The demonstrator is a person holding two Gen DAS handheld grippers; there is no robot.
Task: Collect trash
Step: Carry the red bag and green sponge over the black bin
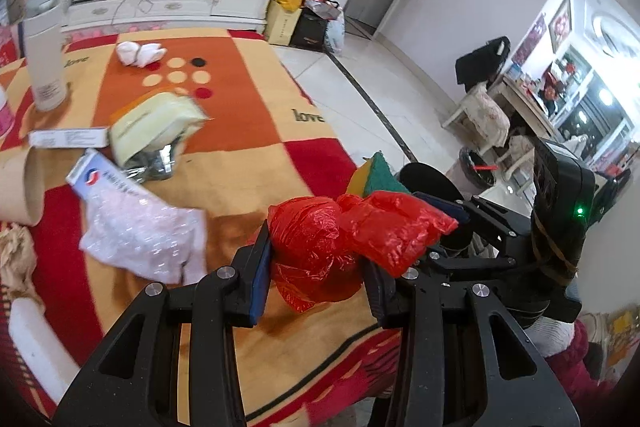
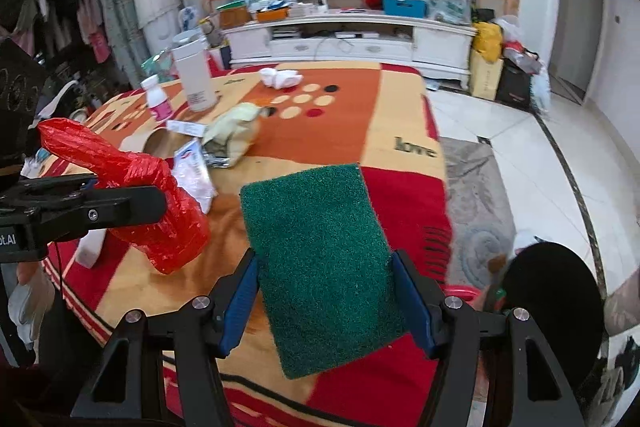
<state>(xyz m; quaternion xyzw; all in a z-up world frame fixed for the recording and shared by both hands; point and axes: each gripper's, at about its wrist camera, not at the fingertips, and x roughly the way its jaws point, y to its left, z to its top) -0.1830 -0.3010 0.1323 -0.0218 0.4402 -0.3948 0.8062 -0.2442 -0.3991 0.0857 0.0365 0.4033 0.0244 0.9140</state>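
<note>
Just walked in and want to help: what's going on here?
A person is collecting trash off a blanket-covered table with two handheld grippers. The left gripper is shut on a crumpled red bag; the right gripper holds a green scouring pad. Bubble wrap, a cardboard tube, crumpled tissue and a white bottle are on the table.

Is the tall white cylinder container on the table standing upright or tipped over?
Upright. The tall white container stands on its base on the patterned tablecloth, open rim on top; the left wrist view shows it standing too.
</note>
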